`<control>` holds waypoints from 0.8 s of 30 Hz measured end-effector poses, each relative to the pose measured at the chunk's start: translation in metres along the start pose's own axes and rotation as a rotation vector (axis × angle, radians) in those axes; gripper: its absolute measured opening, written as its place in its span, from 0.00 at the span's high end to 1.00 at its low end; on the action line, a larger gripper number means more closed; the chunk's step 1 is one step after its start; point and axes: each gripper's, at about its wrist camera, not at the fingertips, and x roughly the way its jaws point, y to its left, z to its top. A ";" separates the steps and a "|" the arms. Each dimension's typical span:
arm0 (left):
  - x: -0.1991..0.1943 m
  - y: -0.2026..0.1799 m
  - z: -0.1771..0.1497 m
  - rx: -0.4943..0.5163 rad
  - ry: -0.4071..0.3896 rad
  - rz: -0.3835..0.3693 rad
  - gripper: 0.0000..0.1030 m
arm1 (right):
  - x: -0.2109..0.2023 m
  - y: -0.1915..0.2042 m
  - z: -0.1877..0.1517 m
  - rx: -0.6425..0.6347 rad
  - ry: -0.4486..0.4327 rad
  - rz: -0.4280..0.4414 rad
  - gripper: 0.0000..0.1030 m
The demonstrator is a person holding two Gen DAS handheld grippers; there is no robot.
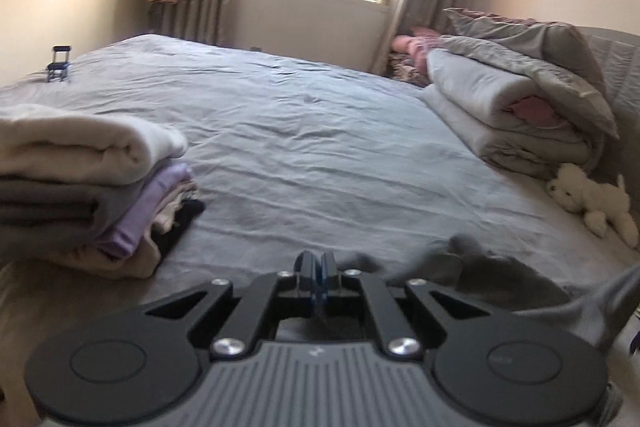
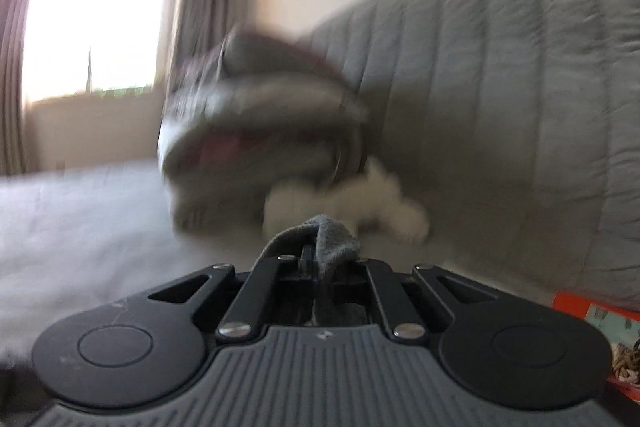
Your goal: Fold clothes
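Note:
A dark grey garment (image 1: 492,279) lies rumpled on the grey bed sheet (image 1: 300,131), just right of my left gripper (image 1: 316,261). That gripper's blue pads are pressed together, and grey cloth shows beneath them, so it seems pinched on the garment's edge. In the blurred right wrist view, my right gripper (image 2: 320,231) is shut on a fold of the same grey garment (image 2: 336,239), which bunches over the fingertips and hides them. A stack of folded clothes (image 1: 80,179), cream on top with grey, lilac and dark pieces below, sits at the left of the bed.
Folded grey and white bedding (image 1: 512,99) is piled at the right by the padded headboard (image 2: 500,87). A white plush toy (image 1: 596,203) lies beside it. A small blue object (image 1: 59,63) stands on the bed's far left corner. An orange box (image 2: 592,311) shows at lower right.

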 end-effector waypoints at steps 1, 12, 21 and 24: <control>0.000 0.002 0.000 -0.004 -0.002 0.008 0.98 | 0.006 0.001 -0.003 0.002 0.047 0.026 0.95; 0.001 0.017 0.015 -0.033 -0.046 0.039 0.98 | -0.022 0.006 0.005 0.048 -0.082 0.114 0.95; -0.004 0.030 0.023 -0.057 -0.075 0.110 0.98 | -0.005 -0.009 0.001 0.147 -0.016 0.110 0.95; 0.002 0.024 0.019 -0.010 -0.042 0.110 0.95 | -0.013 -0.006 0.006 0.096 -0.055 0.100 0.94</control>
